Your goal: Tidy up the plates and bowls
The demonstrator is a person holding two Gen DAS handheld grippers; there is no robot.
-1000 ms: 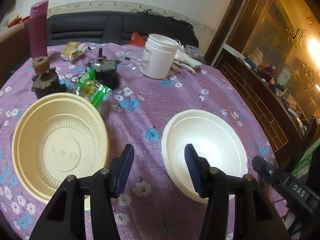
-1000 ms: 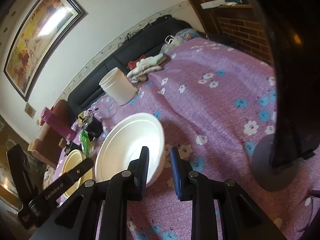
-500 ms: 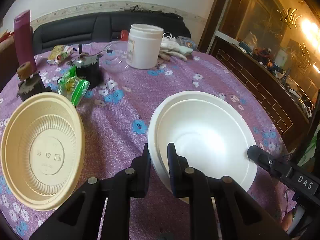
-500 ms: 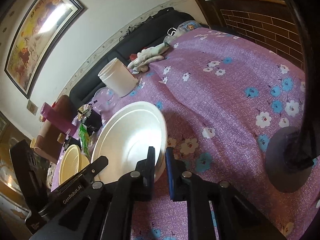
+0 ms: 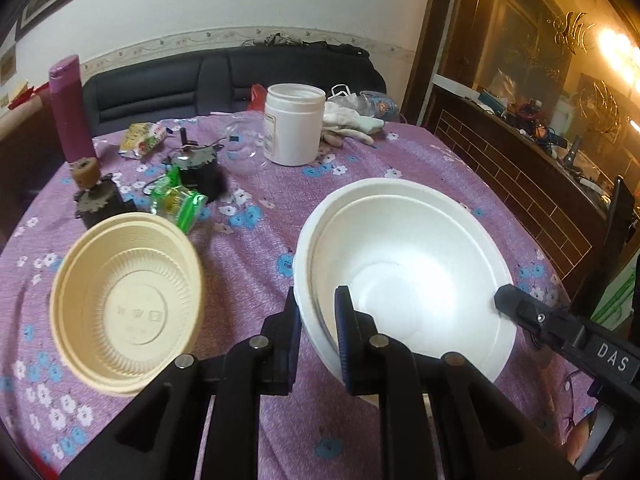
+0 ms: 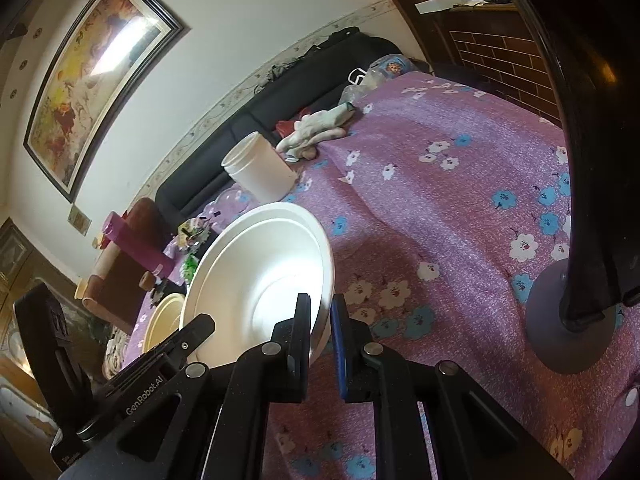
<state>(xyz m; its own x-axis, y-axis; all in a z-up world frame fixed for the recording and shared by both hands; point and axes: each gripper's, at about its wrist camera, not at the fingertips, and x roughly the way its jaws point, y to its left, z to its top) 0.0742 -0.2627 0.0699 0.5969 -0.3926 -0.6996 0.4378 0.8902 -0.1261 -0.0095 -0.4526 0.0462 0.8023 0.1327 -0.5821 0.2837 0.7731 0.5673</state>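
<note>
Two white foam bowls point(image 5: 404, 264), nested, sit toward the table's point(image 5: 400, 160) right edge, lifted or tilted slightly by the look of the rims. Left gripper point(image 5: 318, 320) clamped on the near-left rim, one pad inside, one outside. Right gripper point(image 6: 320, 332) pinched shut on the opposite rim of the same stack. Cream ribbed plastic bowl point(image 5: 128, 304) lies apart near the left edge, untouched. White jar point(image 5: 294, 128), green snack packet point(image 5: 176, 204) and gloves point(image 5: 348, 124) clutter the far side.

Progress: the white pair is already stacked; the cream bowl is not yet joined to anything. Likely mid-task, stack being carried or separated; cannot tell which.
</note>
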